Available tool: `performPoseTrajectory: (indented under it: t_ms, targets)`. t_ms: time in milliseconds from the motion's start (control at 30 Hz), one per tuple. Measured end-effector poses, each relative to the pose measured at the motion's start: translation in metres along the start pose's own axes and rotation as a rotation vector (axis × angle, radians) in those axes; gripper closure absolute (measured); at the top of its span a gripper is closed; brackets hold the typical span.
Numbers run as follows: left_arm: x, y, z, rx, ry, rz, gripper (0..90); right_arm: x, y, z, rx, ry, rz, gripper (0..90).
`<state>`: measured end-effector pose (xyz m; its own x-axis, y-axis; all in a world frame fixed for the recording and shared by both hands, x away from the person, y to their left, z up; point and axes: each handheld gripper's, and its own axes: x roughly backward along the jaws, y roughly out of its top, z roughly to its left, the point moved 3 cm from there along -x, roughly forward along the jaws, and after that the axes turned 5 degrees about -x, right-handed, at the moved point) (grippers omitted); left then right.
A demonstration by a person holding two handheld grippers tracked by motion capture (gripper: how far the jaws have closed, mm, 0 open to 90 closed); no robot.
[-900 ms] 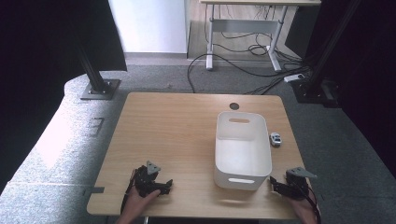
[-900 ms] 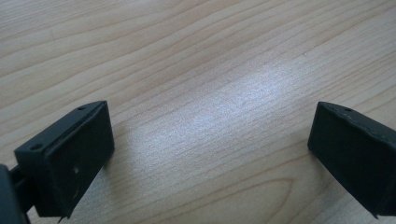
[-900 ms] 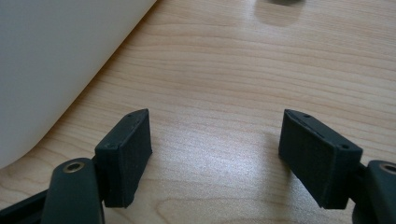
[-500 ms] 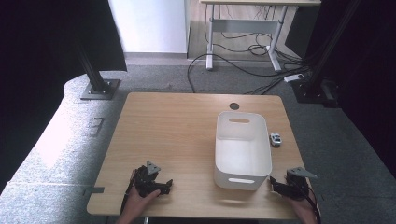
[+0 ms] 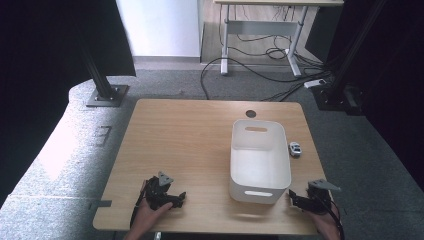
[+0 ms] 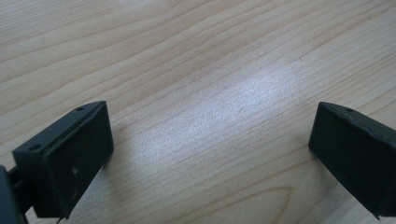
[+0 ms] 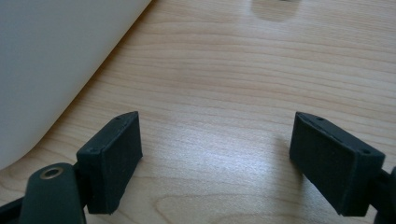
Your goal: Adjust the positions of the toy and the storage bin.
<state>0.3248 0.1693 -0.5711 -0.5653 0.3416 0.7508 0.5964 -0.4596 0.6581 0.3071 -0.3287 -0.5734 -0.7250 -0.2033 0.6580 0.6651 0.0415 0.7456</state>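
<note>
Both grippers are parked at the near edge of the wooden table (image 5: pixel 190 130), and nothing has changed in the last second: against the earlier high views, the hands, the bin and the little car all sit exactly where they were. So this reads as a pause before any real work begins.

The left gripper (image 5: pixel 176 199) rests low on the left side of the near edge, and its own view shows the jaws spread wide over bare wood grain, with nothing between them. The right gripper (image 5: pixel 296 200) sits at the near right corner, just beside the near end of the white plastic bin (image 5: pixel 260 172). Its jaws are spread wide too and hold nothing, and the bin's pale wall (image 7: pixel 56 65) curves past on the left of that view.

The things nearest the action are that bin, which looks empty from above, and a small toy car (image 5: pixel 295 148) lying on the table just to the right of the bin, outside it (too small to make out more than a light body with dark windows).

With no movement to report, my read is that the job is still at its very start. The right gripper looks best placed to go forward for the car, since the car lies on its side of the bin.
</note>
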Motion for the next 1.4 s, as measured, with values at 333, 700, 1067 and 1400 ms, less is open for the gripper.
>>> performPoseTrajectory:
  t_ms: [333,700,1067,1400]
  targets:
    - [0.000,0.000,0.000,0.000,0.000,0.000,0.0,0.035,0.026,0.001,-0.078,0.053,-0.126,16.2]
    - [0.000,0.000,0.000,0.000,0.000,0.000,0.0,0.054,0.043,0.006,-0.080,0.074,-0.180,16.4]
    - [0.000,0.000,0.000,0.001,0.000,-0.001,0.0,0.072,0.077,0.016,-0.069,0.095,-0.237,16.5]
    - [0.000,0.000,0.000,0.002,0.000,-0.001,0.0,0.074,0.093,0.023,-0.057,0.108,-0.251,16.5]
